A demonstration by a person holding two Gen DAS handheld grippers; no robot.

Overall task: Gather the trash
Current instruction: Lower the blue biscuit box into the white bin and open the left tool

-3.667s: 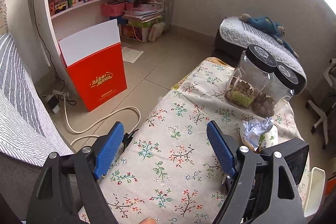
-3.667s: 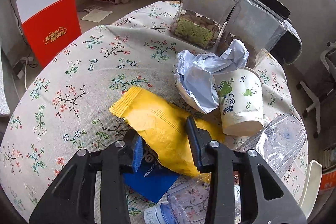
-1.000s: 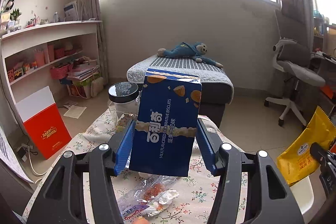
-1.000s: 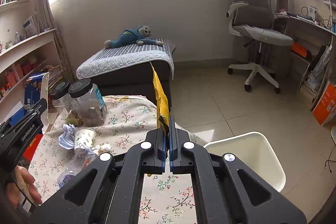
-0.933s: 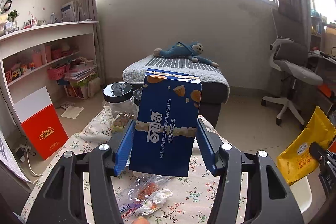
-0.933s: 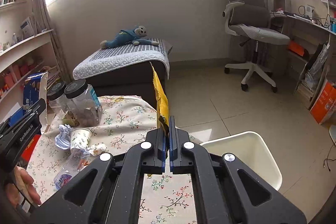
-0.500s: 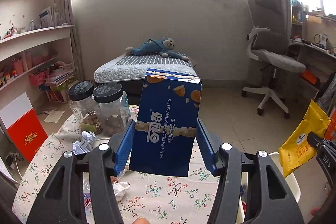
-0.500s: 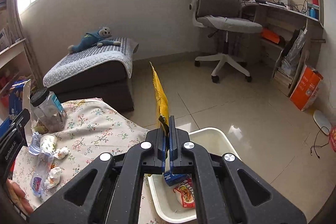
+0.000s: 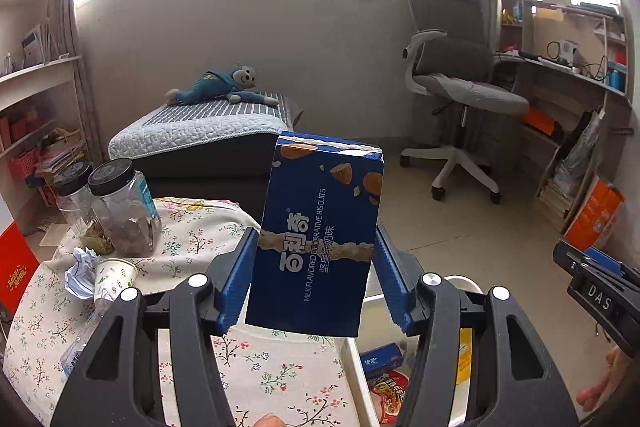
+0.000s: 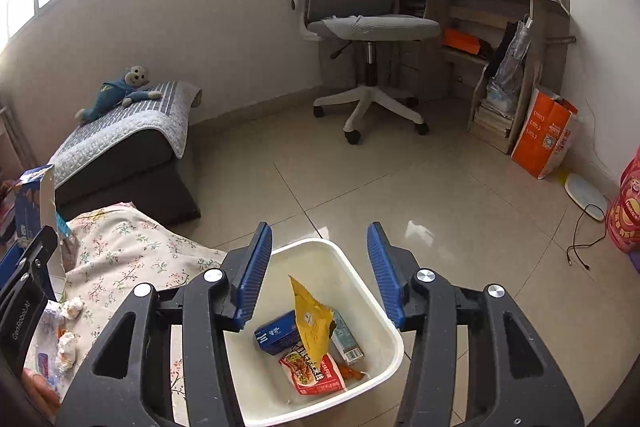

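My left gripper (image 9: 316,279) is shut on a blue biscuit box (image 9: 320,239), held upright above the floral table edge and the bin. My right gripper (image 10: 318,267) is open and empty above the white trash bin (image 10: 390,323). The yellow snack bag (image 10: 310,319) stands loose inside the bin, on a small blue carton (image 10: 276,337) and a red wrapper (image 10: 314,373). The bin also shows in the left wrist view (image 9: 354,363), low and partly hidden by my fingers. The left gripper with its box shows at the left edge of the right wrist view (image 10: 34,203).
On the floral table (image 9: 188,247) stand two black-lidded jars (image 9: 120,203), a paper cup (image 9: 114,277), crumpled paper (image 9: 80,269) and a plastic bottle (image 9: 86,339). A bed (image 10: 120,143), an office chair (image 10: 368,27), a desk and an orange bag (image 10: 544,135) ring the tiled floor.
My right gripper has opened and let go of the yellow bag, which has dropped into the bin. Both grippers have swung right; the left still holds the box.
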